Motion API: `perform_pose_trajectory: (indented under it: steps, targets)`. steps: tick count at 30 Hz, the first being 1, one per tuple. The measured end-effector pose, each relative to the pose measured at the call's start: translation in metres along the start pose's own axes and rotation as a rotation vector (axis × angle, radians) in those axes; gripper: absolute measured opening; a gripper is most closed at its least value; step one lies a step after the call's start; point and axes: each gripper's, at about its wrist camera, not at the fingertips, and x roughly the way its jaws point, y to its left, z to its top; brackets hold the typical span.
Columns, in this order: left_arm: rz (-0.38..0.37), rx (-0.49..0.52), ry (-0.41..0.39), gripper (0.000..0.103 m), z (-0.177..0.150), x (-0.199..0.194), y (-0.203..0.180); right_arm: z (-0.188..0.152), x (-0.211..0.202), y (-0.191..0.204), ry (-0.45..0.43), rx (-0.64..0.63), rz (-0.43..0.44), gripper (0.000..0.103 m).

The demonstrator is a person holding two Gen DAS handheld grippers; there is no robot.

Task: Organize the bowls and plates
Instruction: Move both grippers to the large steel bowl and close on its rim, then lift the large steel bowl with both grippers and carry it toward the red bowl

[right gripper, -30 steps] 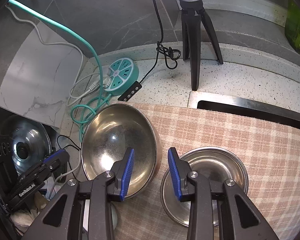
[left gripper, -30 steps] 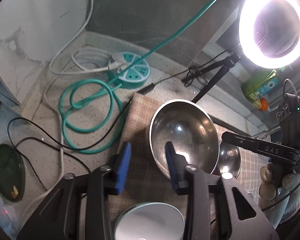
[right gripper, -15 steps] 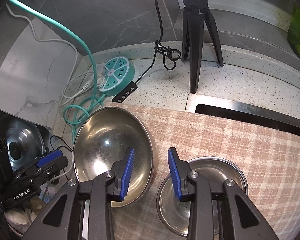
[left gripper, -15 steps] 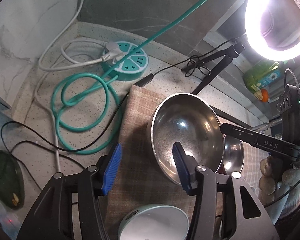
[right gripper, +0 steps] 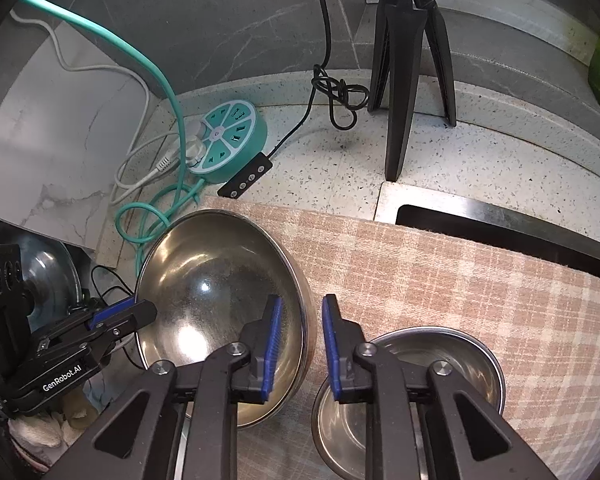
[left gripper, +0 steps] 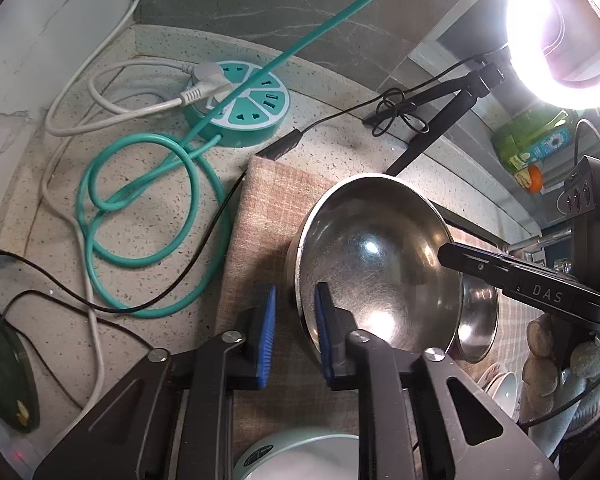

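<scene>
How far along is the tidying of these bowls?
Nothing looks stacked yet. In hand: the left gripper and right gripper have just been closing on opposite rims of the large steel bowl. Left: the small steel bowl and pale bowl sit apart.

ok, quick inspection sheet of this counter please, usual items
Surface: speckled countertop, a checked cloth over part of it.
Job's things: large steel bowl on the cloth, small steel bowl beside it; pale bowl at the left view's bottom edge.
Clutter: round teal power strip, green bottle.
Grippers: left gripper and right gripper have just been closing, each with that bowl's rim between its jaws, on opposite sides.
Cables: teal cable looped on the counter; white cable and black cable nearby.
Surroundings: tripod, lit ring light, marbled wall.
</scene>
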Motion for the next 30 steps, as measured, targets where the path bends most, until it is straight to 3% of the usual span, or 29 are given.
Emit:
perform_pose_trajectory:
  steps: [15, 30]
  targets:
    - [-0.009, -0.014, -0.009, 0.012, -0.003, -0.002, -0.002, -0.005, 0.0, -0.002, 0.02, 0.04, 0.002, 0.008]
    - [-0.024, -0.004, -0.126, 0.012, -0.018, -0.059, -0.026, -0.02, -0.053, 0.008, -0.041, 0.003, 0.041, 0.008]
